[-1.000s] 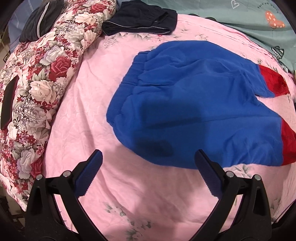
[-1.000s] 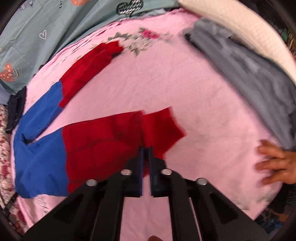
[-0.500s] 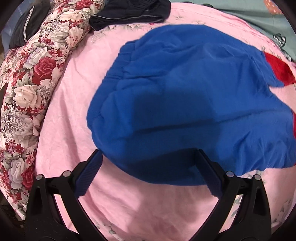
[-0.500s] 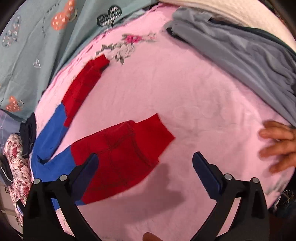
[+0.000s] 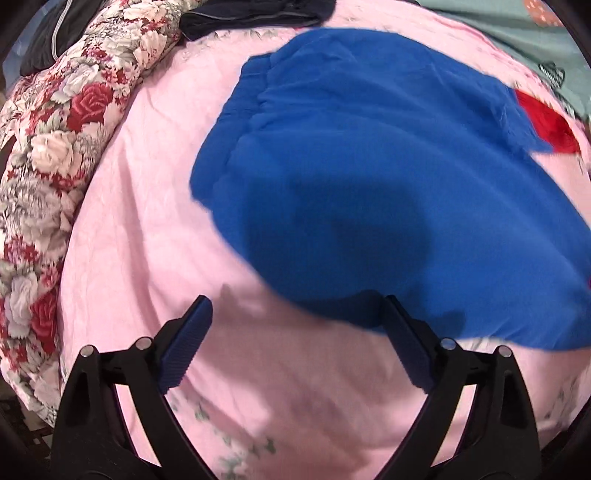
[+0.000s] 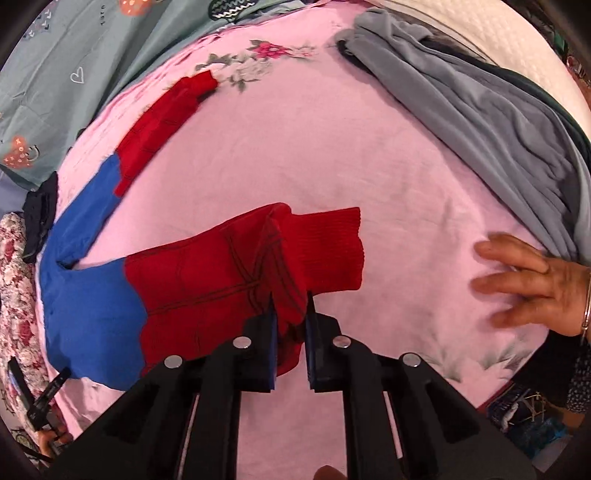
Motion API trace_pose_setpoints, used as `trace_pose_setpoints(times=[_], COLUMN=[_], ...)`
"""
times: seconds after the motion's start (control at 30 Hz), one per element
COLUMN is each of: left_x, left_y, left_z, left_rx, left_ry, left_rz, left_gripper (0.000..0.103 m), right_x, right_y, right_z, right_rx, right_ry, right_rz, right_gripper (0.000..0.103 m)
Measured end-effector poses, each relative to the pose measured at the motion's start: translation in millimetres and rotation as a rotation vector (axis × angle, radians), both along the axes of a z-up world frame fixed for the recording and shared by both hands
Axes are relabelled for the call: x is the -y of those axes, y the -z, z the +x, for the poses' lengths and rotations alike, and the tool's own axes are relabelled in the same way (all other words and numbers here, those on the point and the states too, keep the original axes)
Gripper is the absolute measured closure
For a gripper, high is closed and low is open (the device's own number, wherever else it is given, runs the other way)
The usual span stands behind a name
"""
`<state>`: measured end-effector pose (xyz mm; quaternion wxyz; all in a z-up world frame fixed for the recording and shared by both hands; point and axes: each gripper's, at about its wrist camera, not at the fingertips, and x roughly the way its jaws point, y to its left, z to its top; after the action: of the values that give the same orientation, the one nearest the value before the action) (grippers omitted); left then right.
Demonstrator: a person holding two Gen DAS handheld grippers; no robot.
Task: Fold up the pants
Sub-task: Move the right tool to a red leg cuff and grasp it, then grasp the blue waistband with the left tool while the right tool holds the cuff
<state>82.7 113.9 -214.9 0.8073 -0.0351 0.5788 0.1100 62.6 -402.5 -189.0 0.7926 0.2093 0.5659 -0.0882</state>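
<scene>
Blue pants with red lower legs (image 5: 369, 166) lie spread on a pink bedsheet (image 5: 147, 221). In the left wrist view my left gripper (image 5: 295, 325) is open, hovering at the near edge of the blue waist part, with its right finger at the cloth's edge. In the right wrist view my right gripper (image 6: 290, 317) is shut on the red cuff end of the near leg (image 6: 295, 266), bunching the fabric. The far leg (image 6: 166, 114) lies flat, stretching away to the upper left.
A floral quilt (image 5: 48, 155) lies along the left. Dark clothes (image 5: 251, 14) lie at the far end. Grey garments (image 6: 480, 122) and a white blanket (image 6: 480, 33) lie to the right. A person's hand (image 6: 535, 280) rests on the sheet. A teal sheet (image 6: 74, 74) lies beyond.
My right gripper, open half a second ago, has shut on the red cuff of the near leg. My left gripper has stayed open and moved closer over the blue waist part.
</scene>
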Motion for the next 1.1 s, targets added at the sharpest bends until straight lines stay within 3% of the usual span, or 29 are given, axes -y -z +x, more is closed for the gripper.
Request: trace_pose_setpoints(times=[0.07,0.13,0.17,0.2,0.33,0.5,0.57,0.67,0.8,0.87,0.93,0.97,1.1], left_x=[-1,-9,-15,-17,-46,-79,-76,-69,-77,-76,-72,-70,-70], left_y=[7,-5,-23,-35,-82,-77,-71,-48,-23,-14,-4,-2,1], left_z=[-7,-8,-11,-13,8,92,116,149,169,169,170,171,173], left_rx=[-0.008,-0.016,0.036,0.072,0.197,0.218,0.219,0.194,0.137,0.114,0.094,0.095,0.102], left_ry=[0.006,0.002,0.005,0.008,0.051,0.02,0.021,-0.018,-0.105,-0.14,-0.143,-0.14,-0.154], left_rz=[0.001,0.004,0.017,0.023,0.062,0.02,0.021,0.047,0.045,0.028,0.037,0.046,0.048], left_gripper=[0.008,0.011,0.011,0.009,0.009,0.009,0.009,0.009,0.009,0.009,0.009,0.009,0.004], right_x=[-3,-2,2,7,6,-14,-18,-17,-13,-16,-22,-22,2], right_y=[23,12,2,-16,-70,-95,-86,-55,2,13,7,5,-22], right_z=[4,3,0,-5,7,96,151,227,287,300,310,316,297], right_rx=[-0.081,-0.103,-0.108,-0.07,0.066,0.219,0.234,0.185,0.067,0.08,0.123,0.127,0.228], right_ry=[-0.03,-0.002,0.032,0.074,0.08,0.034,0.045,0.063,0.095,0.103,0.037,0.021,0.056], right_rz=[-0.014,-0.035,-0.05,-0.056,-0.078,0.029,0.078,0.114,0.253,0.249,0.172,0.156,0.017], right_gripper=[0.077,0.065,0.052,0.049,0.048,0.046,0.043,0.042,0.042,0.041,0.073,0.084,0.087])
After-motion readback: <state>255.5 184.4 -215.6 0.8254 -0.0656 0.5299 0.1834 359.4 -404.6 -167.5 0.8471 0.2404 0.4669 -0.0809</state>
